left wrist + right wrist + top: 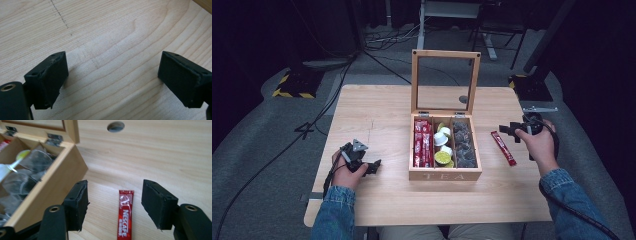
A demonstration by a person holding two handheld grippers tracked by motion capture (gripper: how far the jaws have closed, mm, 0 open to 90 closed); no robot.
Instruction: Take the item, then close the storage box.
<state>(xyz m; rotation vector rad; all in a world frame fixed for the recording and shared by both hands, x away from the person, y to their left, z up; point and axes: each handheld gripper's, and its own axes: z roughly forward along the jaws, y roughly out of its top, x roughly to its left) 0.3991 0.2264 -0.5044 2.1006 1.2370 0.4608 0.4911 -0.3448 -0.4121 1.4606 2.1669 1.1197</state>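
The right gripper point(115, 203) hovers with fingers apart over a red coffee stick point(125, 216) lying flat on the counter point(377, 107), just beside the open tea box point(445, 175). The stick is thin – the fingers may scrape past it or nudge it against the box. The left gripper point(112, 80) rests wide apart, empty.

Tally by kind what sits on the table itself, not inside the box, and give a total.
Wooden tea box, lid open: 1
Red coffee stick lying loose to the right of the box: 1
Total: 2
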